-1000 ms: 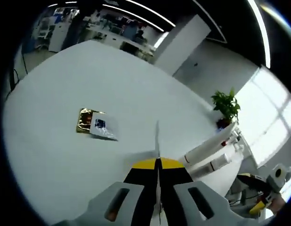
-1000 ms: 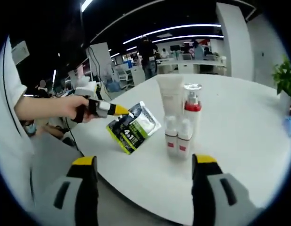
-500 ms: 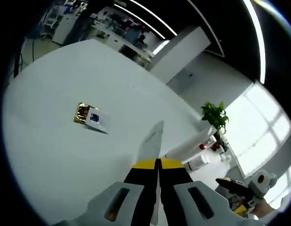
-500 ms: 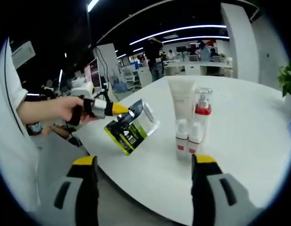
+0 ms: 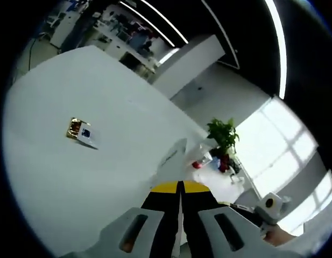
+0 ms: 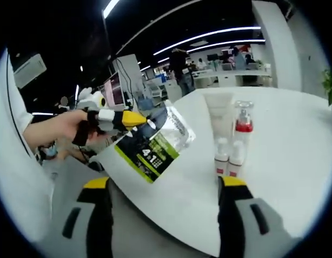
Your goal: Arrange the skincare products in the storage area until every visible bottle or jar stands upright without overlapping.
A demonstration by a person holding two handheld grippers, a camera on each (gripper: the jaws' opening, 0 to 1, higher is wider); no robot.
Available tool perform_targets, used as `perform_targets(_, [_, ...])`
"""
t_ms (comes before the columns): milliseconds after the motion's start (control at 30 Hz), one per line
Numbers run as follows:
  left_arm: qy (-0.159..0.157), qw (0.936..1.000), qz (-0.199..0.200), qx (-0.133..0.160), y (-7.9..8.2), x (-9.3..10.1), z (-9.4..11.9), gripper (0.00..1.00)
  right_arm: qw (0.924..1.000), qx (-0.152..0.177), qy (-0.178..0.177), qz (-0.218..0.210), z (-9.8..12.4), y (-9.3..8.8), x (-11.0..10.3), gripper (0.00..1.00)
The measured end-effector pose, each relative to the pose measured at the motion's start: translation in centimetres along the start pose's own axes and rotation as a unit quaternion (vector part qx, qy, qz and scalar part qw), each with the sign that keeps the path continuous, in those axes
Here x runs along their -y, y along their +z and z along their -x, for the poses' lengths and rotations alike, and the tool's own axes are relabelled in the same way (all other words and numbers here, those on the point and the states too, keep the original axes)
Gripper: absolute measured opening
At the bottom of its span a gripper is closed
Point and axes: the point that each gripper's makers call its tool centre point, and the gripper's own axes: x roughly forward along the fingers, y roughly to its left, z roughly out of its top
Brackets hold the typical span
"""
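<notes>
Room: an open office with ceiling light strips, desks and people far behind; a potted plant (image 5: 222, 134) stands beyond the far edge of the white round worktop (image 5: 74, 177).
Landmark: the cluster of standing skincare bottles (image 6: 230, 140) on the worktop: a white tube, a pump bottle with a red collar, and two small white bottles with red bands just in front of them. They stand upright and close together, so this seems to be the storage area.
Left claw (image 5: 179, 188): its jaws are closed flat on a thin sachet (image 6: 155, 142). In the right gripper view the sachet hangs in the air to the left of the cluster, above the worktop edge and apart from the bottles. I think it is held by its edge because a flat packet cannot be taken from the worktop in another way.
Right claw (image 6: 164, 185): the jaws stand wide apart with nothing between them, low and in front of the cluster. It looks ready to help.
Other packet: a small gold and blue packet (image 5: 82, 130) lies flat on the worktop, well apart from the cluster.
Step, as I judge: the sachet is being carried toward the cluster, and it may need support to stand.
</notes>
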Motion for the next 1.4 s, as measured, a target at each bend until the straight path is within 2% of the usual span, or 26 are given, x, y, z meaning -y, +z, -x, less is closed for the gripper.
perform_targets(167, [-0.038, 0.9993, 0.0, 0.0, 0.2, 2.7, 0.7, 0.0, 0.9996, 0.013, 0.019, -0.016, -0.2, 0.4, -0.9, 0.8])
perform_targets(300, [-0.052, 0.9985, -0.009, -0.01, 0.1, 4.4, 1.2, 0.0, 0.9986, 0.024, 0.034, -0.033, -0.2, 0.5, -1.4, 0.77])
perform_targets(500, [-0.108, 0.9941, 0.006, -0.01, 0.1, 7.8, 2.3, 0.0, 0.994, 0.051, 0.072, -0.065, -0.2, 1.2, -2.4, 0.74])
perform_targets(567, [-0.147, 0.9888, 0.013, -0.02, -0.1, 9.5, 2.8, 0.0, 0.9896, 0.07, 0.092, -0.085, -0.2, 1.8, -2.8, 0.74])
perform_targets(700, [-0.191, 0.9811, 0.012, -0.027, 0.0, 12.0, 3.6, 0.0, 0.9782, 0.1, 0.14, -0.117, -0.1, 3.0, -3.8, 0.72])
perform_targets(800, [-0.218, 0.9752, 0.019, -0.032, 0.0, 13.4, 4.0, 0.0, 0.9633, 0.138, 0.183, -0.14, 0.5, 4.8, -4.9, 0.67])
perform_targets(900, [-0.23, 0.9724, 0.02, -0.03, 0.1, 14.0, 4.0, 0.0, 0.9522, 0.162, 0.202, -0.163, 1.1, 6.1, -5.2, 0.53])
perform_targets(933, [-0.231, 0.9723, 0.02, -0.03, 0.1, 14.0, 4.0, 0.0, 0.9471, 0.168, 0.216, -0.169, 1.5, 6.4, -5.6, 0.42])
perform_targets(967, [-0.23, 0.9727, 0.018, -0.029, 0.1, 14.0, 3.9, 0.0, 0.9435, 0.174, 0.223, -0.173, 1.7, 6.7, -5.8, 0.35])
perform_targets(1000, [-0.236, 0.9713, 0.024, -0.012, 0.7, 14.1, 4.0, 0.0, 0.9492, 0.159, 0.206, -0.177, 1.4, 6.1, -5.2, 0.33])
perform_targets(1033, [-0.234, 0.9717, 0.028, -0.018, 0.6, 13.8, 4.1, 0.0, 0.948, 0.166, 0.211, -0.171, 1.7, 6.3, -5.4, 0.26])
perform_targets(1067, [-0.235, 0.9714, 0.031, -0.007, 1.1, 13.7, 4.2, 0.0, 0.9481, 0.168, 0.211, -0.169, 1.9, 6.2, -5.4, 0.2])
perform_targets(1100, [-0.234, 0.9718, 0.032, -0.001, 1.2, 13.8, 4.2, 0.0, 0.9466, 0.17, 0.212, -0.173, 2.1, 6.2, -5.3, 0.14])
perform_targets(1133, [-0.228, 0.9731, 0.031, 0.002, 1.4, 13.4, 4.2, 0.0, 0.9386, 0.181, 0.226, -0.188, 2.6, 6.7, -5.5, 0.07])
perform_targets(1200, [-0.218, 0.9754, 0.03, 0.004, 1.6, 12.9, 4.3, 0.0, 0.9275, 0.198, 0.244, -0.202, 3.4, 7.3, -5.9, 0.02])
perform_targets(1233, [-0.219, 0.9752, 0.03, 0.005, 1.7, 12.7, 4.3, 0.0, 0.9311, 0.194, 0.237, -0.197, 3.4, 7.2, -5.8, 0.02])
perform_targets(1333, [-0.216, 0.976, 0.029, 0.007, 1.7, 12.6, 4.3, 0.0, 0.9305, 0.191, 0.242, -0.198, 3.4, 7.3, -6.2, 0.01])
perform_targets(1400, [-0.216, 0.9759, 0.03, 0.009, 1.8, 12.5, 4.3, 0.0, 0.9272, 0.19, 0.251, -0.203, 3.5, 7.5, -6.4, 0.01])
